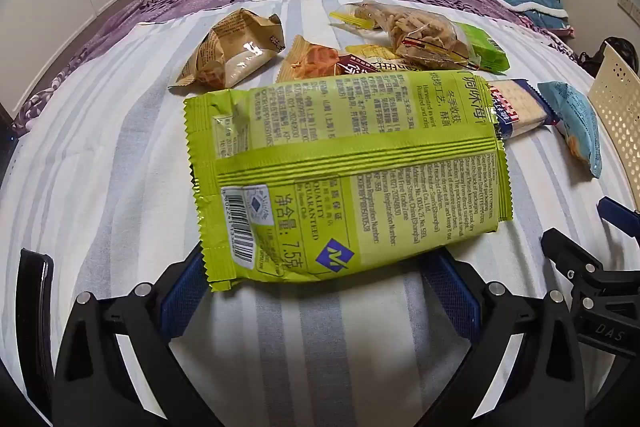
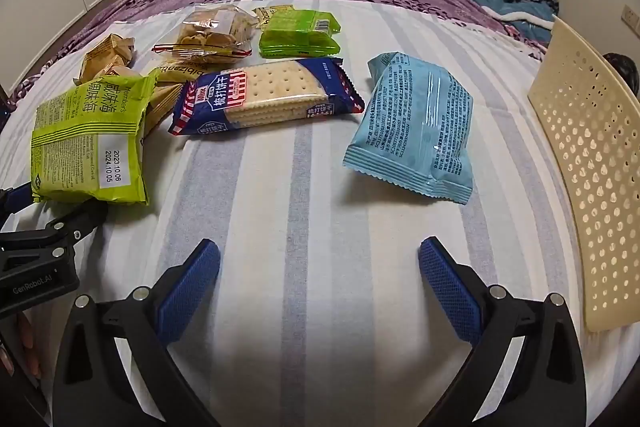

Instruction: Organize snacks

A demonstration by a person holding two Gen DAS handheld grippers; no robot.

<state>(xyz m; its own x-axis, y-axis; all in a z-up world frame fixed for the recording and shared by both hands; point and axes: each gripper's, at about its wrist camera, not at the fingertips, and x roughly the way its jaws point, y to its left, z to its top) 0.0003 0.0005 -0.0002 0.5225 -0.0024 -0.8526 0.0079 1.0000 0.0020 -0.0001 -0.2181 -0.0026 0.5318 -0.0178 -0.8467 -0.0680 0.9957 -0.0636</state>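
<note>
Bed surface: striped sheet (image 2: 304, 187); snacks scattered on the far half, near half bare.
Basket: cream perforated basket (image 2: 592, 163) at the right edge, nearer the right gripper than the left.
Green packet: lime seaweed packet (image 1: 344, 179) directly ahead of the left gripper (image 1: 320, 275), long axis crosswise to the fingers, near edge overlapping both blue pads (image 1: 452, 291); pads wide apart, not closed on it; whether lifted or lying flat, cannot tell.
Blue packet: pale blue packet (image 2: 416, 123) ahead and slightly right of the right gripper (image 2: 320, 267), well apart, long axis roughly along the fingers; fingers spread, nothing between.
Cracker pack: soda crackers (image 2: 268, 95) beyond, crosswise.
Likely next: closing the left on the green packet.
</note>
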